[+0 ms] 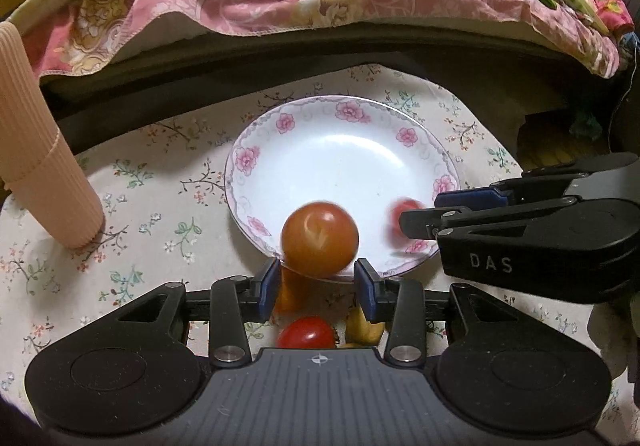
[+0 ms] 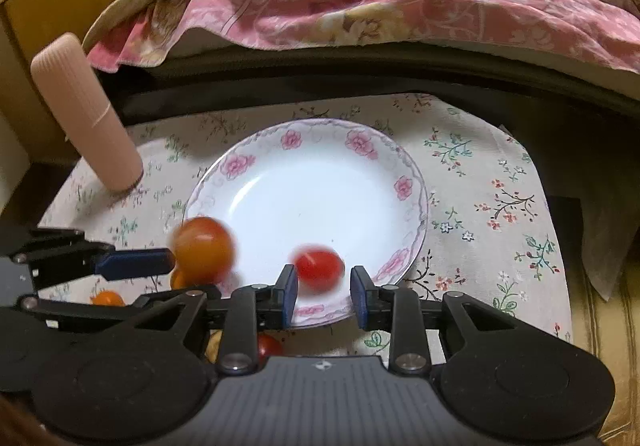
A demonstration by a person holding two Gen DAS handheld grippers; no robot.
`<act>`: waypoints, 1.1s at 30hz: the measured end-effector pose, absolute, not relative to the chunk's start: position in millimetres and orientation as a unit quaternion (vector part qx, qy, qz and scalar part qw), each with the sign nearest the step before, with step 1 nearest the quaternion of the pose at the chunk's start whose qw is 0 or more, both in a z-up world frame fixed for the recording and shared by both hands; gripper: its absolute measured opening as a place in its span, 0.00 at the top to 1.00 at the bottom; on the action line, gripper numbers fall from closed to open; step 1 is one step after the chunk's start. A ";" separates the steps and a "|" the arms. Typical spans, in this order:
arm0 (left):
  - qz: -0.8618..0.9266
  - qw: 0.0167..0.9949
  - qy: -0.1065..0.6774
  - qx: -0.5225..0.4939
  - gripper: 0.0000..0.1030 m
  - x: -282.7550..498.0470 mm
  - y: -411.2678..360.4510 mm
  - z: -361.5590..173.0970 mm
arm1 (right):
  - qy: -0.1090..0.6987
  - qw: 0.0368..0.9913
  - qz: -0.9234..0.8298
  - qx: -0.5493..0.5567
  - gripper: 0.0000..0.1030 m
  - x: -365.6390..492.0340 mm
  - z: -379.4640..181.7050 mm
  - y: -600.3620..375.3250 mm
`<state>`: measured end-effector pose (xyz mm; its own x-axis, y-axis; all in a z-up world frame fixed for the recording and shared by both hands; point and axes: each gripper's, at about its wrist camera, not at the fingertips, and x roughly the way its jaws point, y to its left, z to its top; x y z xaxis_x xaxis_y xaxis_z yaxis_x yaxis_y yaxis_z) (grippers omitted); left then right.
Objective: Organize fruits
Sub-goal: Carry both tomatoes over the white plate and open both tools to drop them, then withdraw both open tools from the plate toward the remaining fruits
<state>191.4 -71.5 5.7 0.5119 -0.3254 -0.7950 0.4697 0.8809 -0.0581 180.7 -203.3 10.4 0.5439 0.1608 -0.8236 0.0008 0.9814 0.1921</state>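
Beneath the left gripper, a red cherry tomato and a yellowish fruit are seen lying on the floral-cloth tabotop, not yet moved. Its jaws are spread wide and nothing is clamped: the round orange tomato sits blurred just ahead of the fingertips, over the near rim of the white flower-rimmed plate. The right gripper is likewise released, and a small red tomato is found directly ahead of it, inside the plate's near edge. Both fruits appear just dropped. The remaining fruit lies nearer the left gripper, behind its fingertips. Farther left, a ribbed pink cylinder stands.
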 end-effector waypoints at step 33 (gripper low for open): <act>-0.219 0.874 0.423 0.093 0.42 174.2 -62.2 22.2 | 0.466 0.879 0.042 0.089 0.67 161.2 28.0 -194.6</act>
<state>174.2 -62.2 22.2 0.5462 -0.3045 -0.7803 0.4621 0.8865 -0.0225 161.2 -194.6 28.0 0.5624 0.1574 -0.8118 0.0082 0.9806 0.1959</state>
